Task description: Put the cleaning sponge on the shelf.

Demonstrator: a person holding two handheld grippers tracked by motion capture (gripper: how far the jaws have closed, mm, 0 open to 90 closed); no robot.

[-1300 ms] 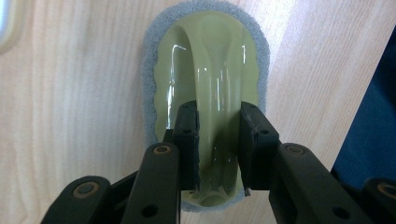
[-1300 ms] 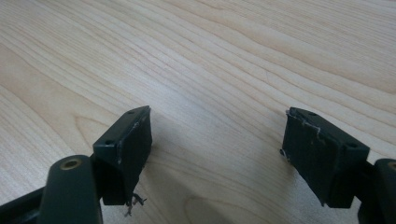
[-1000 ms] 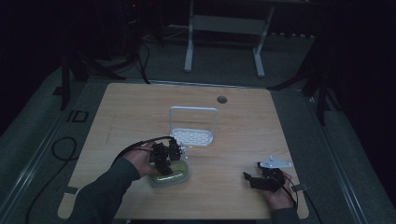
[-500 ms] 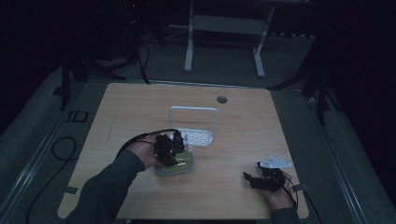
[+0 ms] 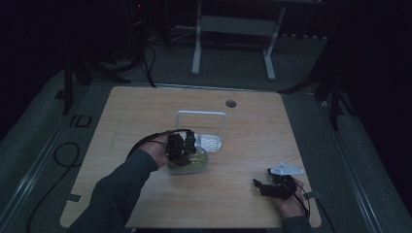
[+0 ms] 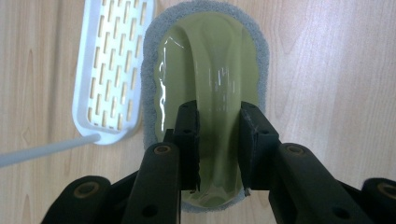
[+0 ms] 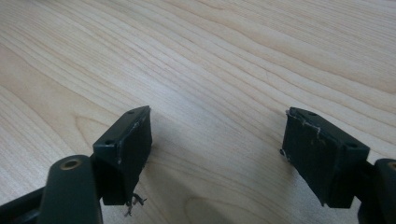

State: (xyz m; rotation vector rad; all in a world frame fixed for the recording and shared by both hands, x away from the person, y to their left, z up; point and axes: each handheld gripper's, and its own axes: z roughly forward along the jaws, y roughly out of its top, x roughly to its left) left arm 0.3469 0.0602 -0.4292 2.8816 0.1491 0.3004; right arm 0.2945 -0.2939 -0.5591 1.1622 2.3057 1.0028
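Green scrubber (image 6: 210,88) is pinched by its glossy handle in the left gripper (image 6: 218,154), so slipping is risked; right gripper (image 7: 217,158) is held wide, empty.

High view: dim and underexposed; only the table (image 5: 145,111) is lit, its surroundings near black. Gripper views: bright and sharp, with glare streaks on the green scrubber handle (image 6: 210,84).

My left gripper (image 6: 218,154) has matt black plastic jaws, clamped on the glossy, smooth olive-green plastic handle of a scrubber (image 6: 210,74) edged with a rough grey fibrous pad. Beside it lies a smooth white slotted plastic tray (image 6: 109,70). The table (image 7: 210,56) is matt pale wood grain.
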